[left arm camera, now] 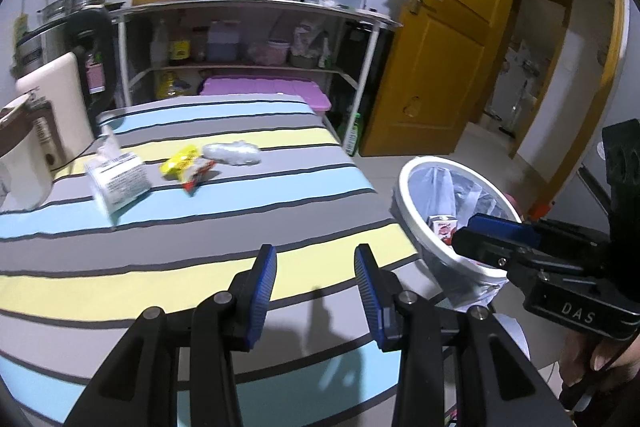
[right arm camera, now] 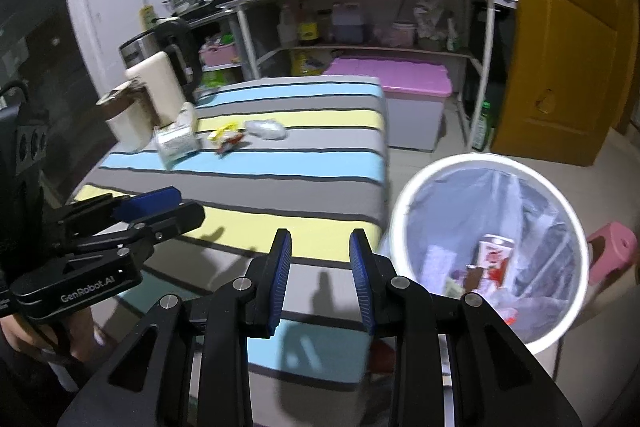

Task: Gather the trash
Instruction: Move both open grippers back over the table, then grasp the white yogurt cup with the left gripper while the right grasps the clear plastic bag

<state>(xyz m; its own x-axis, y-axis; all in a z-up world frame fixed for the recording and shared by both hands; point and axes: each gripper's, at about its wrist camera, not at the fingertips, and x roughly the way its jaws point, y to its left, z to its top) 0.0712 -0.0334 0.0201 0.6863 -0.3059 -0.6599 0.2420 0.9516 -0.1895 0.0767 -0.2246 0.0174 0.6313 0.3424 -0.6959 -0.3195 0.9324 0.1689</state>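
Observation:
On the striped table (left arm camera: pixel 240 227) lie a yellow-and-red wrapper (left arm camera: pixel 188 165) (right arm camera: pixel 226 139), a crumpled clear plastic piece (left arm camera: pixel 232 153) (right arm camera: pixel 266 129) and a white tissue pack (left arm camera: pixel 116 179) (right arm camera: pixel 176 141). To the table's right stands a white bin (left arm camera: pixel 408 207) (right arm camera: pixel 480 158) lined with a clear bag; a red-and-white carton (left arm camera: pixel 442 227) (right arm camera: pixel 494 257) rests inside it. My left gripper (left arm camera: pixel 316 259) (right arm camera: pixel 188 203) hovers open over the table's near end, nothing between its blue pads. My right gripper (right arm camera: pixel 319 243) (left arm camera: pixel 468 231) is open and empty, at the table's near corner beside the bin.
A metal shelf rack (left arm camera: pixel 248 7) with bottles and jars stands behind the table, a purple-lidded box (right arm camera: pixel 400 75) under it. A cream appliance (left arm camera: pixel 56 107) and a black kettle (right arm camera: pixel 176 43) sit at the table's left. A yellow door (left arm camera: pixel 448 47) and a pink stool (right arm camera: pixel 612 251) are on the right.

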